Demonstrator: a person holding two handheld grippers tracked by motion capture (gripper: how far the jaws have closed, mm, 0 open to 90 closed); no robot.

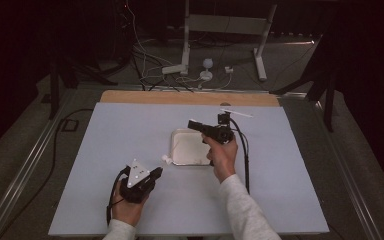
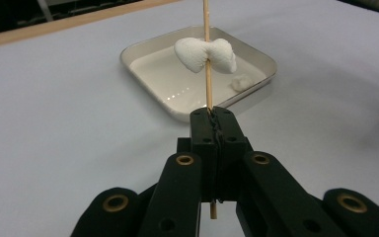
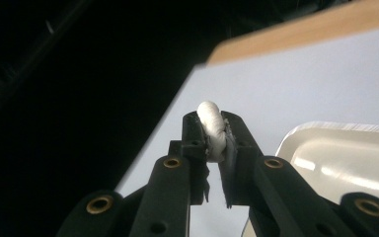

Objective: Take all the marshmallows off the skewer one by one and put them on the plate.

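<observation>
Landmark: the white square tray [image 1: 192, 148] at the middle of the pale tabletop [image 1: 105, 130].

Near-left of the tray, low over the tabletop: left claw [image 1: 156, 172], in the person's left hand [image 1: 127, 207], clamped tight on a thin wooden skewer [image 2: 208, 74]. In the left gripper view, skewer upright between the closed jaws, with one white marshmallow [image 2: 205, 54] threaded on it, seen in front of the tray. Inside the tray, by its far-right corner in that view: one more small white marshmallow piece [image 2: 242, 82].

Above the tray's far edge: right claw [image 1: 196, 125], raised in the right hand [image 1: 224, 157] and pointing left. In the right gripper view, jaws [image 3: 212, 136] pinched on a second white marshmallow [image 3: 213, 129], squeezed narrow between the pads, with the tray's rim [image 3: 340, 129] to its lower right.
</observation>
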